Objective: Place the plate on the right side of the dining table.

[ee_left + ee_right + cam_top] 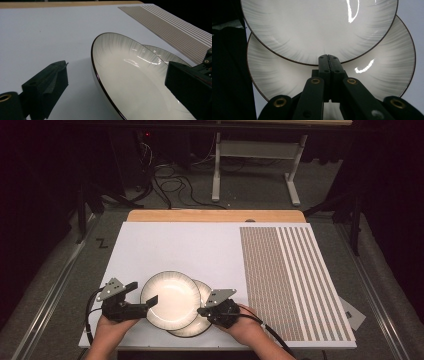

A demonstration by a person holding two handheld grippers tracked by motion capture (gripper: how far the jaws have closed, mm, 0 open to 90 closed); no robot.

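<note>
Two white plates with thin dark rims lie overlapped near the front edge of the white board (175, 245). The upper plate (170, 297) (130, 75) (312, 25) rests partly on the lower plate (206, 322) (165, 55) (374, 80), which sticks out to the right. My left gripper (142, 293) (117, 72) is open, one jaw outside the upper plate's left rim and the other over its inside, neither pressing on it. My right gripper (200, 311) (328, 58) is shut, jaws together, tips over the lower plate right at the upper plate's rim.
A brown-and-white striped patch (285, 280) covers the board's right part. A wooden strip (215, 215) runs along its far edge. Beyond lie floor cables (175, 185) and a metal table frame (260, 160). A small grey tag (352, 315) lies off the board's right corner.
</note>
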